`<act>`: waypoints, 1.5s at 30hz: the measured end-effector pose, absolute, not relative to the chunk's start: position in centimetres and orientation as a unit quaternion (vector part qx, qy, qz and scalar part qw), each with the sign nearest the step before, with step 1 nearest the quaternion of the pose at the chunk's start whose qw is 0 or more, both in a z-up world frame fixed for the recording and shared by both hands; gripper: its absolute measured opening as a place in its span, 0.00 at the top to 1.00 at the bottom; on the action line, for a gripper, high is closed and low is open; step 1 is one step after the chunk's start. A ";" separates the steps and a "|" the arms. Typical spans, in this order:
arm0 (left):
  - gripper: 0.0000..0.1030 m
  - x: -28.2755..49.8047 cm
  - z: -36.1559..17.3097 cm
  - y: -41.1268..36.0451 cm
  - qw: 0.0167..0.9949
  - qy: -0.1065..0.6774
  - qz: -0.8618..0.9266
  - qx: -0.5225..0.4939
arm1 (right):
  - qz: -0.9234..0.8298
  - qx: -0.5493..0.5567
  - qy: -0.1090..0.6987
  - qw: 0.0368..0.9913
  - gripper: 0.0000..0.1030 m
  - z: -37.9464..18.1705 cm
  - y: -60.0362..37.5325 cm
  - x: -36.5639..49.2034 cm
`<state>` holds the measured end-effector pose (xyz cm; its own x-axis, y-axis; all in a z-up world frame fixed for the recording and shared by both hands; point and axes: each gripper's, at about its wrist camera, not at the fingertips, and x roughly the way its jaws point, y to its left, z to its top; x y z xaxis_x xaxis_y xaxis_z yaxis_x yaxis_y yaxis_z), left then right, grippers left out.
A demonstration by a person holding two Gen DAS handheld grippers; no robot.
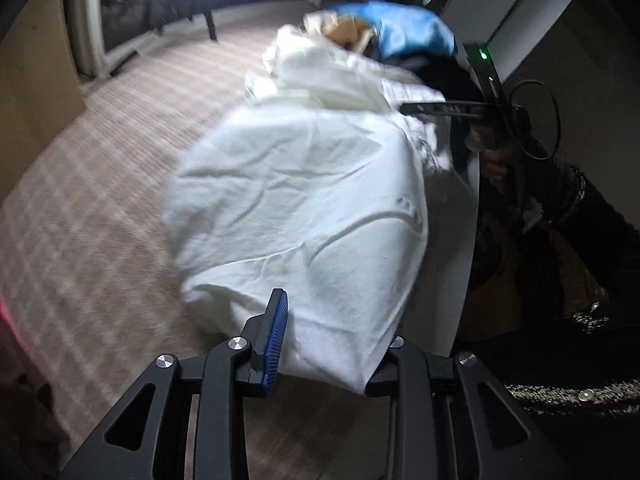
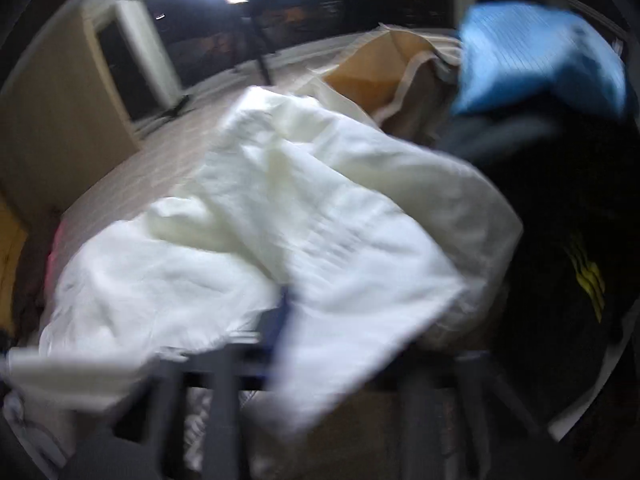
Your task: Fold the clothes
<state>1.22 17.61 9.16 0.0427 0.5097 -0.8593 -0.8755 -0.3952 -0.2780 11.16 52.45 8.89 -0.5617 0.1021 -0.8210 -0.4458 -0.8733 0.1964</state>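
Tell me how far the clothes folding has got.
No finished, folded stack shows. In hand: the white garment, rumpled, its near edge between the left gripper fingers; the right gripper is shut on another part. Left: the blue and tan clothes heaped behind.

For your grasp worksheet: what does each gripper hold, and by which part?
Both grip the white garment: left gripper its near hem, right gripper a loose edge.

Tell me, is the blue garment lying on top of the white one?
No, the blue garment sits on the pile at the far end, beyond the white garment, which has nothing lying on it.
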 end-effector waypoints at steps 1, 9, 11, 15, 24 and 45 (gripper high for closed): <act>0.71 0.9 9.6 17.2 0.519 0.177 0.671 -0.498 | 0.864 -0.441 0.194 0.148 0.95 9.8 52.6 11.2; 0.61 2.2 10.9 17.0 0.548 0.190 0.669 -0.466 | 0.918 -0.365 0.015 0.151 0.96 24.3 50.3 8.6; 0.61 3.3 10.8 17.3 0.567 0.193 0.654 -0.462 | 0.924 -0.346 -0.039 0.154 0.96 27.9 48.9 7.2; 0.61 3.9 11.2 17.4 0.591 0.160 0.645 -0.457 | 0.928 -0.301 -0.132 0.177 0.98 34.8 46.3 3.2; 0.61 -1.6 13.6 12.2 0.512 0.106 0.737 -0.429 | 0.930 -0.263 -0.239 0.097 0.98 46.5 39.0 -0.8; 0.61 1.6 25.2 27.2 0.631 0.052 0.728 -0.263 | 0.949 -0.170 -0.266 -0.010 0.98 65.3 27.3 8.7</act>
<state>1.60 27.22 25.16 -0.0663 0.8914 -0.4484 -0.9461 -0.1989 -0.2555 8.65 27.33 65.29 -0.9417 0.0722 -0.3286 0.1092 -0.8583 -0.5014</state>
